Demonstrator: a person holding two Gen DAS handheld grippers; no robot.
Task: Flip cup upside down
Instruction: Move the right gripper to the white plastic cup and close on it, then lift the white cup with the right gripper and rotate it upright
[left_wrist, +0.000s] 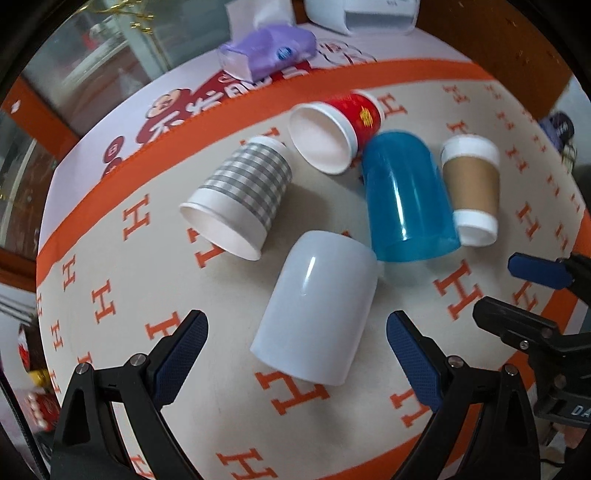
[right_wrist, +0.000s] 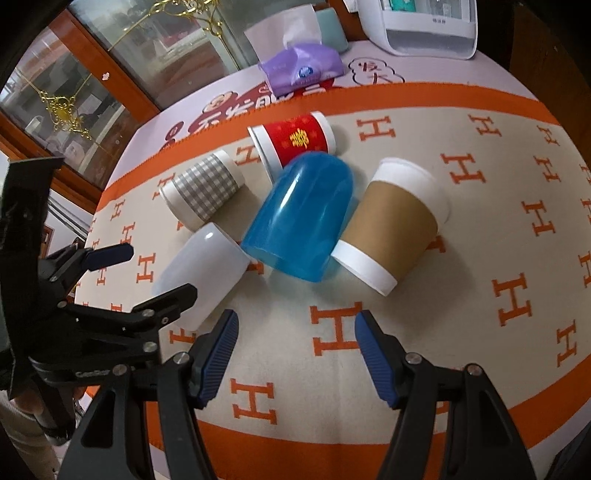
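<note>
Table (right_wrist: 480, 229) covered w/ beige cloth (right_wrist: 424, 332), orange H pattern, broad orange border. Beneath it a pale lilac cover (left_wrist: 192, 74) w/ red cartoon print. Behind, far side: wood-framed glass cabinet (right_wrist: 122, 66) — gold ornaments inside, daylight reflections on glass. Purple tissue pack (right_wrist: 301, 68) and white plastic appliance (right_wrist: 424, 27) at far edge. Dark brown wood panel (left_wrist: 517, 48) at right.

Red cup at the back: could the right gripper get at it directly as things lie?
Probably not directly. The red cup lies behind the blue cup, which stands between it and the open right gripper.
</note>
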